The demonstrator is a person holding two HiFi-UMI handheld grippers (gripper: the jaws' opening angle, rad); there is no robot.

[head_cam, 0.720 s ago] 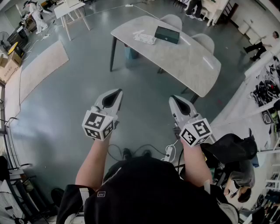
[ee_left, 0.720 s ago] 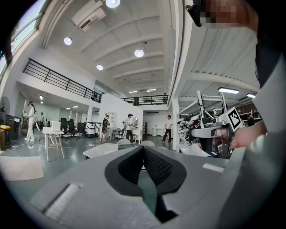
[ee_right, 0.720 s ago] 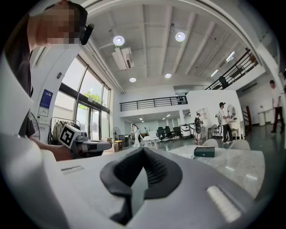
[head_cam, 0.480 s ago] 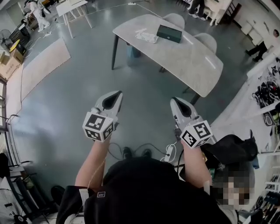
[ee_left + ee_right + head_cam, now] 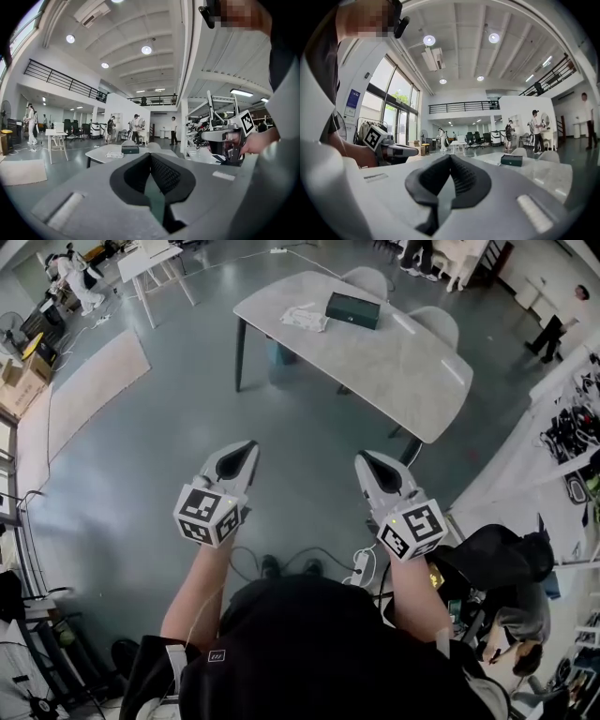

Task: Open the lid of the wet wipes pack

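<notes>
A wide hall with a smooth grey floor (image 5: pixel 141 474) lies below, a pale rug (image 5: pixel 89 381) off to the left, and ahead stands a long table (image 5: pixel 403 367) with a light, stone-look top, rounded corners and thin dark legs; two pale rounded chairs (image 5: pixel 367 282) sit behind it. On the table's far end lies a flat, white, slightly crumpled soft thing, most likely the pack (image 5: pixel 307 319), and just beside it a dark green box (image 5: pixel 353 310) with crisp edges. Whether the pack's lid is up or down is too small to tell. The left gripper (image 5: pixel 246 448) and right gripper (image 5: pixel 366 460), both smooth pale-grey shells with black ribbed pads, are held side by side over the floor, well apart from the table. Each has its jaws pressed together with nothing between them. The task looks not yet begun: this is the approach. The next move calls for closing in on the table, parting the jaws, steadying the soft pack with one gripper and catching the lid's edge with the other, since a limp pack is likely to slide or buckle if pulled unsupported.
</notes>
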